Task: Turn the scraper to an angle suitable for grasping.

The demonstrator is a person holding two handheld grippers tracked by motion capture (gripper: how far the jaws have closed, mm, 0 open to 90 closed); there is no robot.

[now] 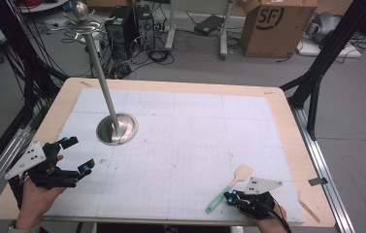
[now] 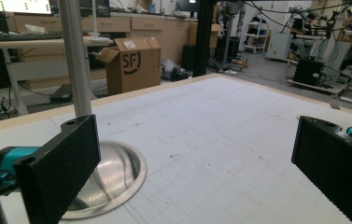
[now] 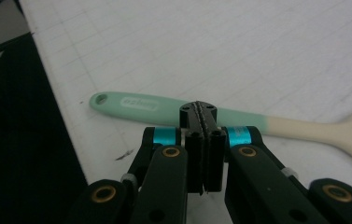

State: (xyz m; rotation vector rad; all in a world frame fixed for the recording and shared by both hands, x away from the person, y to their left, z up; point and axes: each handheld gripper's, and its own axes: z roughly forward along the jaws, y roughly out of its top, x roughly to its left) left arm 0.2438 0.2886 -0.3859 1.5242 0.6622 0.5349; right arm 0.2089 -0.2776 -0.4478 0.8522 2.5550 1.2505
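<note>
Two hand-held grippers work here. We see the right hand-held gripper (image 1: pixel 231 196) closed with nothing between its jaws, just beside the spatula (image 1: pixel 229 187) lying flat on the counter (image 1: pixel 180 87). Left hand-held gripper (image 1: pixel 77 155) gapes near the stand (image 1: pixel 117 128). We judge nothing lifted yet.

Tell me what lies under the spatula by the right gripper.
The spatula lies flat on the white gridded mat covering the wooden table. In the right gripper view, the right gripper, jaws shut, hides the middle of the handle and the mat there.
</note>
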